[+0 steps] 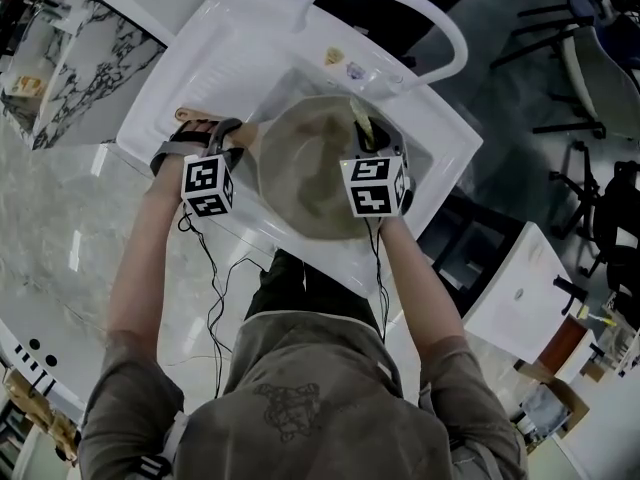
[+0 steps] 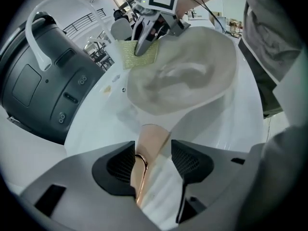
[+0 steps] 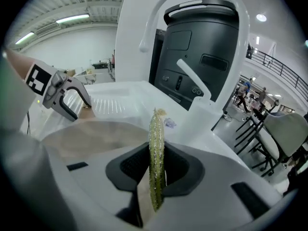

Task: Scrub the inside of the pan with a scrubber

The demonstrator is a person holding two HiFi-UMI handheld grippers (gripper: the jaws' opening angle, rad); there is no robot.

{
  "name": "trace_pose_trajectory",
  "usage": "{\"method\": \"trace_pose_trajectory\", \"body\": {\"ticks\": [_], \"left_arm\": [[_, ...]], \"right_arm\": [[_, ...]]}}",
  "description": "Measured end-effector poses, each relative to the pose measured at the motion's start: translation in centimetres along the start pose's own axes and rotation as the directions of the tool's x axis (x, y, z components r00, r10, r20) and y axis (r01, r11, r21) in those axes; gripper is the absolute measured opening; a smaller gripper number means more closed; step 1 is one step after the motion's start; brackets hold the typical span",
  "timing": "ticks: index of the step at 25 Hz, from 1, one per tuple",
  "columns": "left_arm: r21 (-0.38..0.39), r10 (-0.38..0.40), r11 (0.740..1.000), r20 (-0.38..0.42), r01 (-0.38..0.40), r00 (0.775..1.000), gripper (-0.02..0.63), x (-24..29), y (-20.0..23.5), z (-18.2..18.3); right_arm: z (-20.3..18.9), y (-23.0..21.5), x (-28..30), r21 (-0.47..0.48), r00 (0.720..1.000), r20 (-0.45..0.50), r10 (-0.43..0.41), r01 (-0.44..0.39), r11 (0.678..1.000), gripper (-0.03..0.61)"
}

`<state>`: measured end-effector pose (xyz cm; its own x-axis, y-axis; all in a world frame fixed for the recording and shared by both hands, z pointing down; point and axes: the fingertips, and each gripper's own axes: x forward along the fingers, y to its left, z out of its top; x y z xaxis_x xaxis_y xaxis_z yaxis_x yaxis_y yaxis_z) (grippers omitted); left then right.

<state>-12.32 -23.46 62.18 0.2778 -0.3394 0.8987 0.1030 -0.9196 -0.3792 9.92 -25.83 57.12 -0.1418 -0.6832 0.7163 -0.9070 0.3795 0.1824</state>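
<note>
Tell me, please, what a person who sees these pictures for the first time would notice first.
First the wide, pale pan, which fills the basin of the white sink directly below the person. Next the yellow-green scrubber, pinched in the right gripper at the pan's rim. The left gripper stands open around the pan's handle.

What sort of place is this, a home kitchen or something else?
Probably a test or demo hall, not a home: the white sink with its arched faucet holds a pan, but another white counter unit and chairs stand nearby.
</note>
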Motion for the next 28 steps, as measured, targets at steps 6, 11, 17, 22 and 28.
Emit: {"method": "trace_pose_trajectory", "body": {"ticks": [6,11,17,22,28], "left_arm": [[0.014,0.023,1.000,0.002,-0.023,1.000,0.238,0.9,0.4,0.0],[0.004,0.023,1.000,0.031,-0.023,0.999,0.238,0.9,0.5,0.0],[0.005,0.037,0.999,0.046,-0.037,0.998,0.238,0.9,0.5,0.1],[0.003,0.043,0.999,0.052,-0.043,0.998,0.238,0.8,0.6,0.2],[0.009,0.032,0.999,0.053,-0.033,0.998,0.236,0.8,0.6,0.2]], "right_arm": [[-1.8,1.3,2.7,0.000,0.998,-0.058,0.029,-0.029,1.000,0.078],[-1.9,3.7,4.2,0.021,0.994,-0.055,0.099,-0.098,0.995,0.079],[-1.8,8.5,5.4,0.004,0.968,-0.059,0.243,-0.244,0.970,0.092],[-0.8,12.4,5.0,-0.031,0.923,-0.054,0.381,-0.383,0.923,0.092],[-1.4,16.3,2.9,-0.143,0.795,-0.126,0.594,-0.607,0.782,0.092]]}}
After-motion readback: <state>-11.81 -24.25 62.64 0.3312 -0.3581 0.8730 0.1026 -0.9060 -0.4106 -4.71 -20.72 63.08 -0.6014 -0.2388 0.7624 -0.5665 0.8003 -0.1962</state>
